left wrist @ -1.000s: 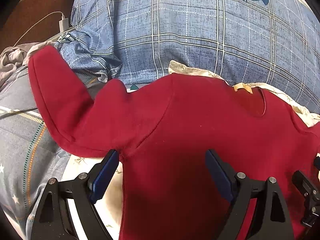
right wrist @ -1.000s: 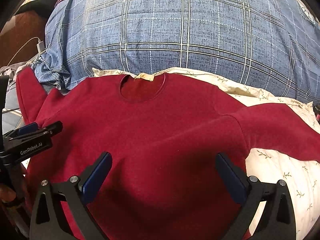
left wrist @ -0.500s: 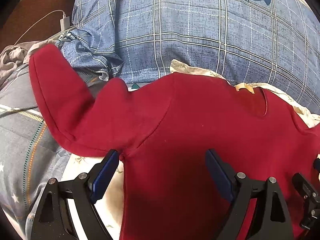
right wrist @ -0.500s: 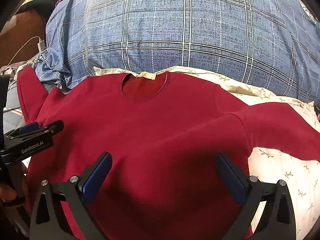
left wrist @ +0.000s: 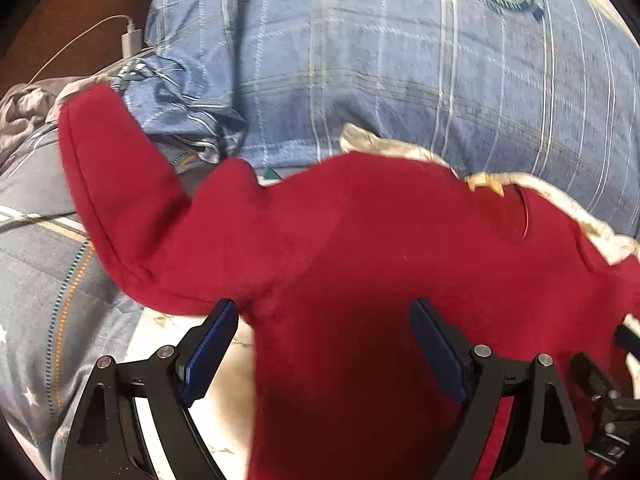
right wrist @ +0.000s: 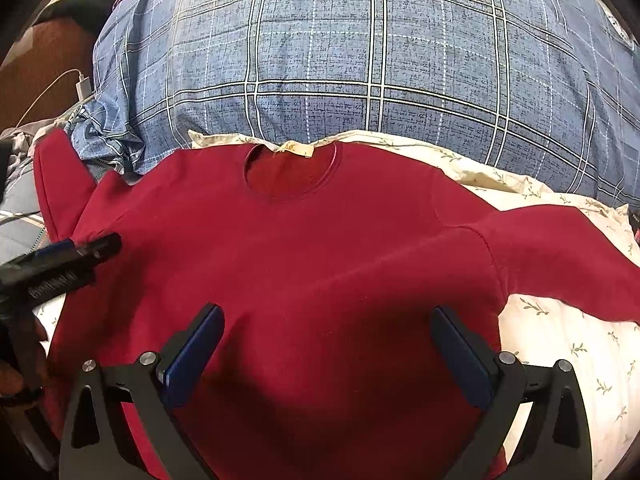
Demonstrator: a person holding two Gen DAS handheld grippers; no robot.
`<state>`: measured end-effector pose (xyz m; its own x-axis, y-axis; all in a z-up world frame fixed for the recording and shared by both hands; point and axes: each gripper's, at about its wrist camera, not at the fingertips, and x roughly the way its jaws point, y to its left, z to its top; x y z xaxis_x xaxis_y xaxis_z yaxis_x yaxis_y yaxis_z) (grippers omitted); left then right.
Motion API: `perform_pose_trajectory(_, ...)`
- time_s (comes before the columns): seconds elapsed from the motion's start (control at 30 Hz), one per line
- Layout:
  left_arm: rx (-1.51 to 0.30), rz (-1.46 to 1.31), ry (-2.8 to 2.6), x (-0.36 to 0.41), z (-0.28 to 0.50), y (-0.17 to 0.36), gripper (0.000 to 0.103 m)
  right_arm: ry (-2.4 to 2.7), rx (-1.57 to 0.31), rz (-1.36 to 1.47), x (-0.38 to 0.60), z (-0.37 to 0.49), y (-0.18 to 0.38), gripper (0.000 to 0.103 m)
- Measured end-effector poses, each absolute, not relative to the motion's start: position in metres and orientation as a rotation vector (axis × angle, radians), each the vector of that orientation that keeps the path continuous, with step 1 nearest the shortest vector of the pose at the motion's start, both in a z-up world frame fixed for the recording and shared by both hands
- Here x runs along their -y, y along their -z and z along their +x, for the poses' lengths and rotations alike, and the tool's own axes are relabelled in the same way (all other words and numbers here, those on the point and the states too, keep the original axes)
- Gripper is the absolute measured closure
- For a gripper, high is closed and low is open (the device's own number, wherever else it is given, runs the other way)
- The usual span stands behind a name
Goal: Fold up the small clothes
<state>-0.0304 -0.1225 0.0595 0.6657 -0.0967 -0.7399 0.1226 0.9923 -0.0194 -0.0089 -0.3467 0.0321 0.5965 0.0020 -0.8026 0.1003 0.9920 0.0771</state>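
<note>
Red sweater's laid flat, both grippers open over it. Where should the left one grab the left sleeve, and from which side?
Probably the cuff end of the left sleeve, approached from the outer left side. The sleeve sticks up and out from the red sweater, its tip lying free on the grey bedding, so the open left gripper can close over that edge.

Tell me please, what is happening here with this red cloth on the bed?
A person holds two grippers over a red sweater spread flat, front up, on a floral sheet beside a blue plaid quilt. The left gripper and the right gripper are both open, gripping nothing. The sleeves lie spread out; no fold is made yet.
</note>
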Motion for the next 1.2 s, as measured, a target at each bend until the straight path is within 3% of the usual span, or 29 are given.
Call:
perform_pose_trajectory(0.4,-0.705,0.119,-0.335,0.021,0.039,-0.115,0.015,0.044,-0.950,0.130,0.349,-0.008,-0.028,0.000)
perform_pose_trajectory(0.63,-0.741,0.145,-0.603,-0.032,0.102,-0.100,0.015,0.040,-0.975,0.135,0.350,-0.003,-0.021,0.000)
perform_pose_trajectory(0.8,-0.724,0.190,-0.589,-0.024,0.140,-0.089,0.015,0.040,-0.979,0.129,0.350,-0.002,-0.018,0.000)
perform_pose_trajectory(0.83,-0.712,0.186,-0.573,-0.024,0.142,-0.090,0.018,0.039,-0.981,0.128,0.349,-0.002,-0.018,0.000)
perform_pose_trajectory(0.87,-0.701,0.180,-0.559,-0.024,0.144,-0.091,0.029,0.038,-0.983,0.129,0.350,-0.002,-0.017,0.000)
perform_pose_trajectory(0.93,-0.681,0.158,-0.508,-0.021,0.144,-0.097,0.069,0.037,-0.986,0.134,0.350,-0.002,-0.017,0.000)
perform_pose_trajectory(0.97,-0.701,0.129,-0.467,-0.018,0.142,-0.101,0.095,0.036,-0.985,0.136,0.351,-0.002,-0.017,0.000)
perform_pose_trajectory(1.2,-0.629,0.005,-0.091,0.034,0.070,-0.160,0.096,0.037,-0.973,0.163,0.354,-0.004,-0.025,0.000)
